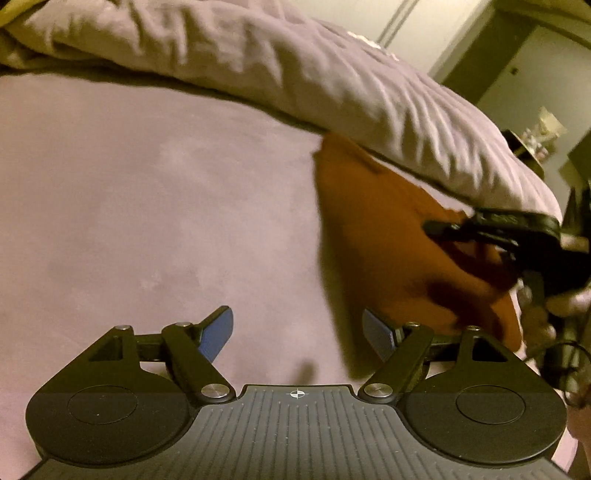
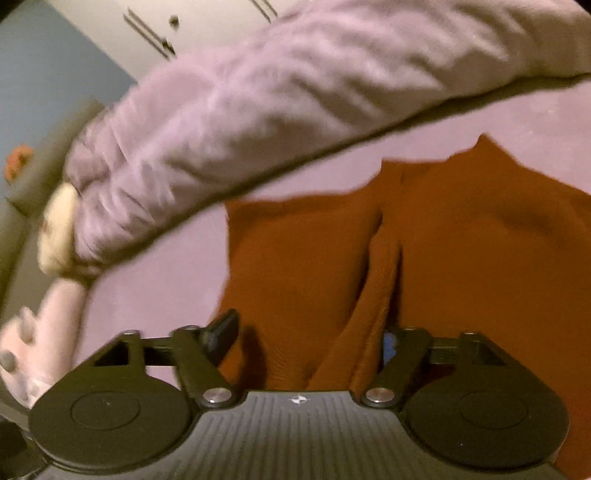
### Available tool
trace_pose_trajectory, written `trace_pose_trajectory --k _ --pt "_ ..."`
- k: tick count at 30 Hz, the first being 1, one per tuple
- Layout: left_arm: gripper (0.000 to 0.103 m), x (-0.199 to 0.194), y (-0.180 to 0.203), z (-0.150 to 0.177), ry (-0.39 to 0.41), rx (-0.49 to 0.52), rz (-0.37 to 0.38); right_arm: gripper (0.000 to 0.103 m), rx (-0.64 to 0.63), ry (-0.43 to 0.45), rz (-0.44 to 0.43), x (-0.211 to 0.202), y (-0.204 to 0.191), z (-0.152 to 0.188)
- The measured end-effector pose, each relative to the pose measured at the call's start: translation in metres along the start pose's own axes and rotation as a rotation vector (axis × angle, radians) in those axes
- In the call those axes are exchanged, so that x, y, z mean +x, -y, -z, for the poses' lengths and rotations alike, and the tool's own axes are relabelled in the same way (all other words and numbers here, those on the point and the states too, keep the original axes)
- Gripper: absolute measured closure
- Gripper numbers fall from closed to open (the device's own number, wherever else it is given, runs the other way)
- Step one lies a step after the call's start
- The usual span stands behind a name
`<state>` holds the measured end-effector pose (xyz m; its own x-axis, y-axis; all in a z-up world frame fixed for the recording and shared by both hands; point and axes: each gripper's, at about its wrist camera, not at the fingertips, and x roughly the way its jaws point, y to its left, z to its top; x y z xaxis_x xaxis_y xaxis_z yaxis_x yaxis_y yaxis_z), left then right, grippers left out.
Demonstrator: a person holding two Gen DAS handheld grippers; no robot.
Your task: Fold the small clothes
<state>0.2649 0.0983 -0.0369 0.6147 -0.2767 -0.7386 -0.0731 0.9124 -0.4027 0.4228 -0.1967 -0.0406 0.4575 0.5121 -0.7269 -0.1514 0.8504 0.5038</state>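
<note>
Left gripper [image 1: 297, 332] hangs close over the bare lilac sheet [image 1: 129, 206], jaws wide apart, nothing between them, and that looks like a hand waiting its turn. Just to its right lies the rust garment [image 1: 388, 236], spread on the sheet, its far corner tucked up against the pillow [image 1: 332, 81]. Over on the other side, the right gripper [image 2: 306, 332] sits right at the garment's [image 2: 461, 258] near edge; a raised ridge of the fabric runs up between its jaws. They stand fairly wide, and whether the pads truly pinch it I can't tell. My read: it's gathering that edge for a fold. Beyond, the pillow, then cupboard doors [image 2: 155, 26]. No label, brand or writing can be read anywhere.
</note>
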Motion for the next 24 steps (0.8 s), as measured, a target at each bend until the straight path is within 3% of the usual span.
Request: trace_pose_trajectory --k 1,3,7,11,16,18,21,23,24 --pt "0.02 0.001 0.005 0.0 -0.003 0.014 0.002 0.083 -0.037 0.028 0.016 -0.001 -0.006 0.001" --pt "0.02 0.002 0.012 -0.001 -0.006 0.038 0.004 0.092 -0.115 0.085 0.035 -0.013 -0.016 0.003" --pt "0.02 0.005 0.029 -0.007 0.001 0.061 0.011 0.093 -0.301 0.253 0.102 -0.056 -0.03 0.007" --pt "0.019 0.01 0.05 -0.008 0.003 0.086 0.053 0.093 -0.409 0.344 0.213 -0.087 -0.014 0.014" --pt "0.018 0.033 0.083 -0.003 -0.059 0.138 0.078 0.093 -0.315 0.334 0.307 -0.091 0.045 0.024" --pt "0.018 0.044 0.093 -0.001 -0.087 0.144 0.08 0.092 -0.254 0.291 0.322 -0.085 0.071 0.026" --pt "0.018 0.052 0.099 0.001 -0.093 0.147 0.063 0.082 -0.081 0.229 0.229 -0.086 0.108 0.029" --pt "0.018 0.056 0.097 0.001 -0.1 0.132 0.067 0.068 0.036 0.244 0.114 -0.098 0.123 0.028" --pt "0.018 0.057 0.096 0.001 -0.105 0.124 0.066 0.054 0.066 0.247 0.071 -0.101 0.126 0.027"
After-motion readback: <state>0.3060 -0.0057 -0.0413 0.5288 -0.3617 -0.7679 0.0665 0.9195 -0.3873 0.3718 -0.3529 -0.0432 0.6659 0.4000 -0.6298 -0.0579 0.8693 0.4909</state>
